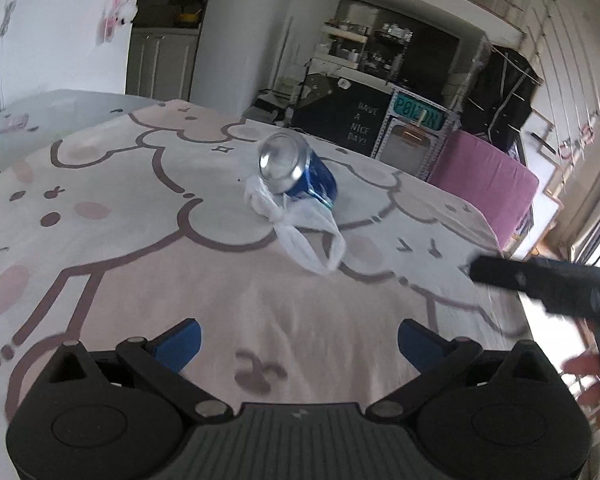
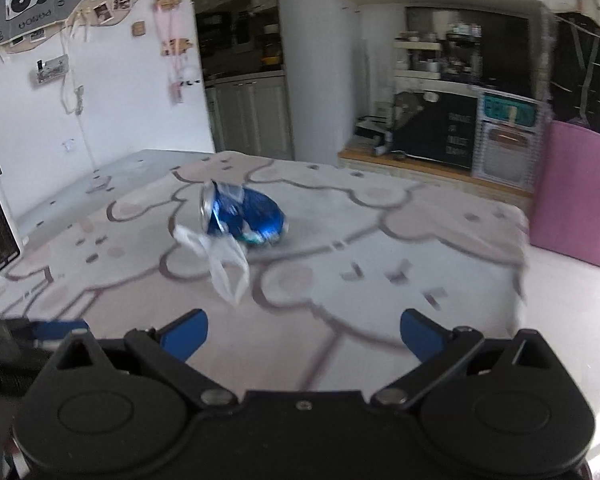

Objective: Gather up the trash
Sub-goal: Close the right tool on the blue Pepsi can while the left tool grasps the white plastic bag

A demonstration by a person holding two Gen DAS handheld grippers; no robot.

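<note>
Both claws, left claw (image 1: 299, 343) and right claw (image 2: 304, 336), are hovering wide open and empty. The dented blue aluminium can (image 1: 298, 168) is lying on a crumpled white plastic bag (image 1: 300, 224) mid-table (image 1: 140, 280); nudging it could roll it toward the far edge.

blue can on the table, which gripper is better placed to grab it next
Slight edge to the left. The left gripper is open with the blue can almost centred ahead, behind the white plastic bag. The right gripper, also open, sees the can off to its left.
</note>
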